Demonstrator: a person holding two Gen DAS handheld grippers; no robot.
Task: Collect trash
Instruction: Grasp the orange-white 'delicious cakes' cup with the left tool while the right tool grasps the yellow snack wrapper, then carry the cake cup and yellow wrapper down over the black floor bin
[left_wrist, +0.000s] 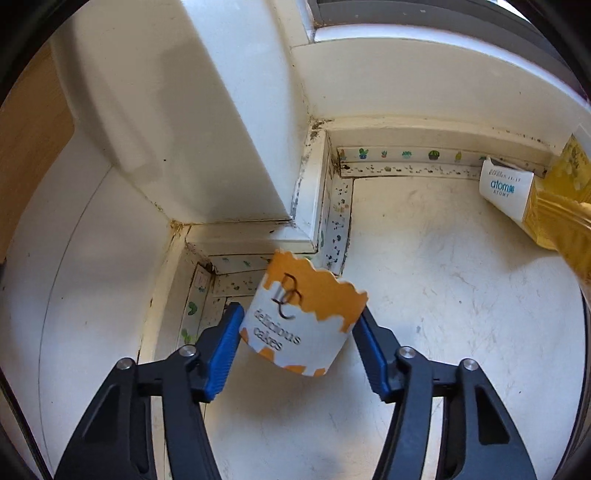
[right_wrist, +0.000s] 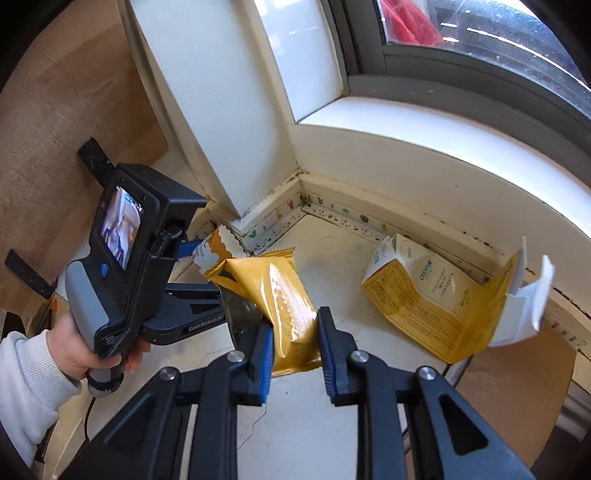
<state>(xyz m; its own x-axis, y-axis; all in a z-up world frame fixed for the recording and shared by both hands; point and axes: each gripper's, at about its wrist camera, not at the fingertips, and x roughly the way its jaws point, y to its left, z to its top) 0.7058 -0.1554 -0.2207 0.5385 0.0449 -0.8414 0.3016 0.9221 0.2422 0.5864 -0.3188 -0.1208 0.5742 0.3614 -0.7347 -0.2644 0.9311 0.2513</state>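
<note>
In the left wrist view my left gripper is shut on an orange and white paper cake cup printed "delicious cakes", held tilted above the white floor. In the right wrist view my right gripper is shut on a shiny gold snack wrapper, held above the floor. The cake cup and the left gripper's body show to the left of it. A torn yellow and white carton lies flattened on the floor to the right; it also shows in the left wrist view.
A white pillar and a white wall with a window sill form the corner. A skirting strip with small cactus stickers runs along the floor edge. Brown wooden flooring begins at the right.
</note>
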